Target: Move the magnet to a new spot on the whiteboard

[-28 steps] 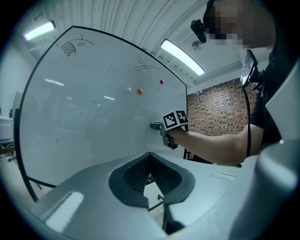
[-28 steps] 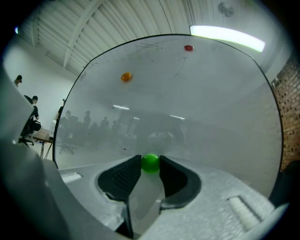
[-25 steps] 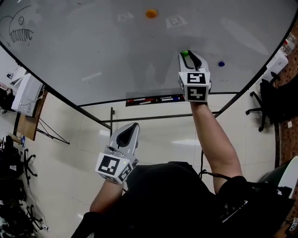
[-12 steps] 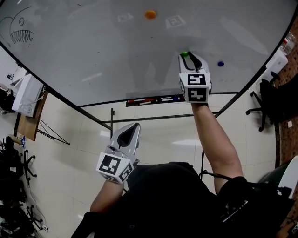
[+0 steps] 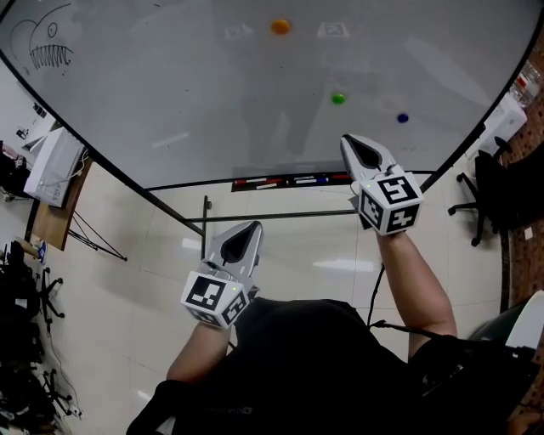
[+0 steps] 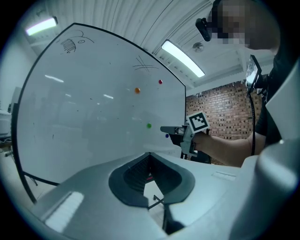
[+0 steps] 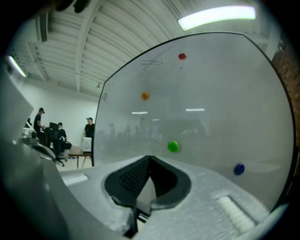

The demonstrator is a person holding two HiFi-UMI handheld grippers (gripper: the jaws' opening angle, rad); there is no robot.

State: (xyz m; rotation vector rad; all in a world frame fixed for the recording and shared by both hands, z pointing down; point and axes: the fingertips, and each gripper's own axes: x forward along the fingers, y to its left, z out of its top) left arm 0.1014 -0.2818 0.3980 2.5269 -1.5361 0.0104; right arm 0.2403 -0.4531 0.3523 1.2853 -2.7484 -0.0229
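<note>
Now the green magnet (image 5: 338, 98) sits by itself on the whiteboard (image 5: 170, 85), a bit right of the middle near the top of the head view. Nothing touches it. The right gripper (image 5: 348, 141) is just below it in that view, off the board. Its jaws have just been closing and now press together, with nothing between them. The left gripper (image 5: 249, 229) is low down, left of the middle in the head view. Its jaws are together too, and it holds nothing.

So the step in hand looks like the end of a move. The magnet is stuck on the board and the hand is off it. It may also be the pause before a fresh grab; the pictures cannot say which. If the magnet is to go somewhere else, the right gripper must first open its jaws. Then it must go straight up to the board, close on the sides of the magnet, and pull hard enough to get it off.

Counting things:
- There are four magnets: the green one, a red magnet (image 7: 182, 56), an orange magnet (image 5: 280, 26) and a blue magnet (image 5: 402, 117).
- There are two grippers and one whiteboard.
- There is one fish drawing (image 5: 51, 51) in the upper left.
- There is one pen tray (image 5: 289, 181) under the board; its pens are too small to count.
</note>
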